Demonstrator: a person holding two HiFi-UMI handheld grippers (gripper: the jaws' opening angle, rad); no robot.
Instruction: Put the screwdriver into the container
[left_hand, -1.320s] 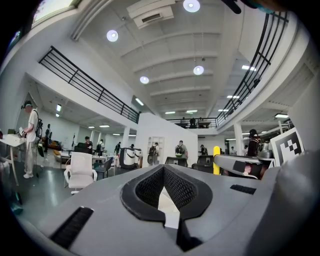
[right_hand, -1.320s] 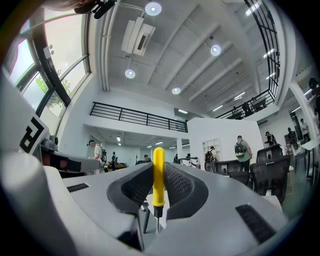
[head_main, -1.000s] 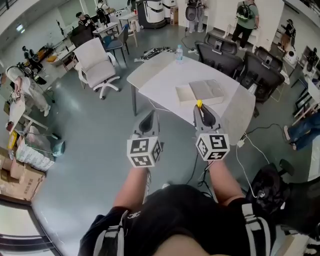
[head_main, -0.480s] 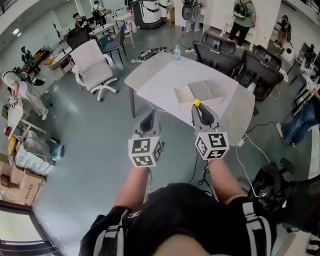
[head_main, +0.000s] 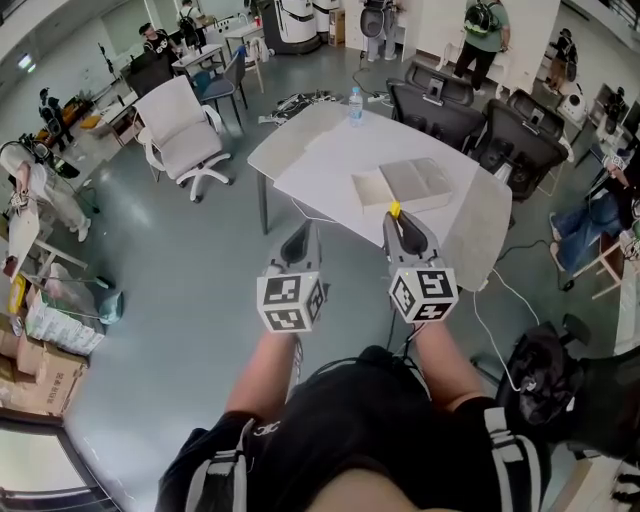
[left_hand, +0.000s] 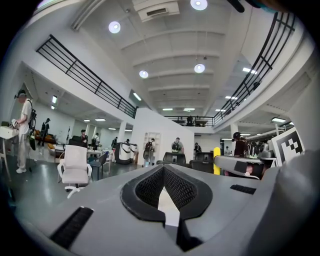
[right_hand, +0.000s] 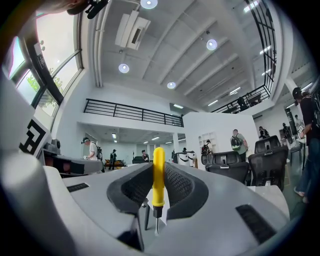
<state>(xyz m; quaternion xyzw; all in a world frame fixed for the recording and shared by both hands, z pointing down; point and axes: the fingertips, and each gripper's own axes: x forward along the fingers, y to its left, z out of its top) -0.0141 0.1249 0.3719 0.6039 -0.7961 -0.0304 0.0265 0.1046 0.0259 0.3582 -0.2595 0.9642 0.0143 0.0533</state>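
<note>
Over the grey floor of an open hall, near the camera, a person holds two grippers side by side. The left gripper (left_hand: 163, 169) has its jaws pressed together with nothing between them. The right gripper (right_hand: 159, 166) is clamped on the one screwdriver (right_hand: 158, 176), whose yellow handle points away and whose blade points back at the camera.

In the head view the handle's tip shows against the near edge of the single white table (head_main: 330, 150), just short of the one container (head_main: 418, 183), a pale flat box lying on the table's near right part. One water bottle (head_main: 356, 105) stands at the table's far edge.

Two black office chairs (head_main: 437, 108) crowd the table's far right side, and one white chair (head_main: 185, 135) stands well apart on the left. Bare floor (head_main: 190, 260) lies open to the left of the table and between the person and it. On the right, a cable (head_main: 500, 290) trails across the floor beside a black bag (head_main: 540, 375).
</note>
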